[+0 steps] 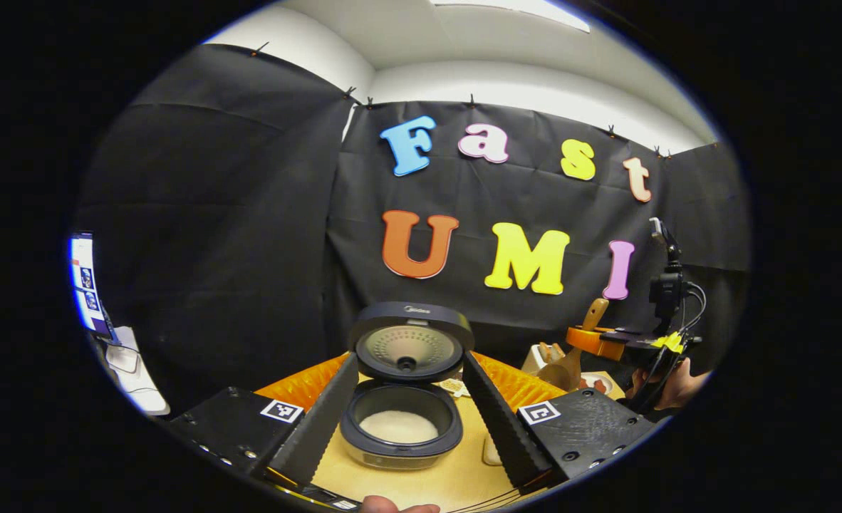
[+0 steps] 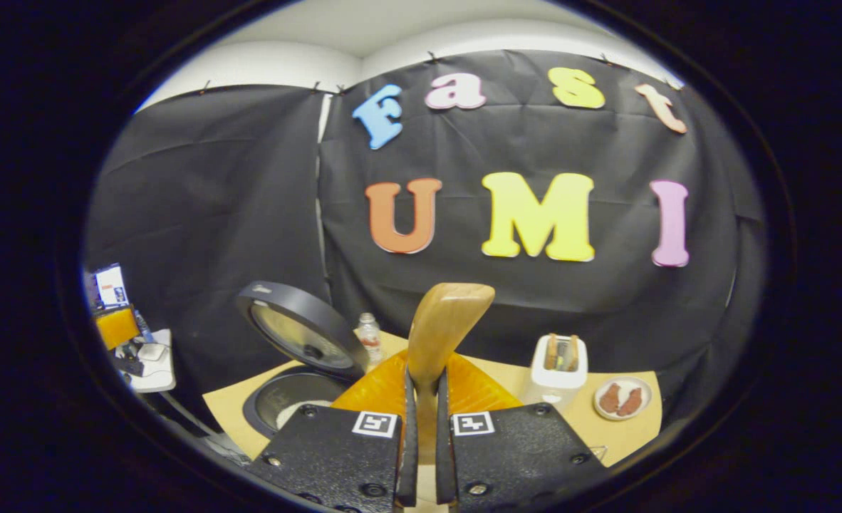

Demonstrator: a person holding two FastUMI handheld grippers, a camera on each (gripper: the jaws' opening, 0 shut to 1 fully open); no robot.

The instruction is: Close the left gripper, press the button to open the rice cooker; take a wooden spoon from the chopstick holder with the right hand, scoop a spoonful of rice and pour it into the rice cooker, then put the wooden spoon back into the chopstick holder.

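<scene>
Right gripper view — wooden spoon [image 2: 441, 335] between jaws

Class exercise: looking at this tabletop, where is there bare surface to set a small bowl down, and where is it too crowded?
Bare wood lies in front of the open rice cooker, and between the toaster and the table's near edge. It is crowded at the back: orange mat, bottle, toaster and plate stand close together.

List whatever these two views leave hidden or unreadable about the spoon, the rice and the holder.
- Wooden spoon, right gripper view: its bowl is hidden below the right gripper.
- Left gripper view: the spoon's bowl is too small to tell whether it carries rice.
- Black rice cooker, right gripper view: the gripper body covers part of the pot.
- Chopstick holder: cannot be made out with confidence.
</scene>
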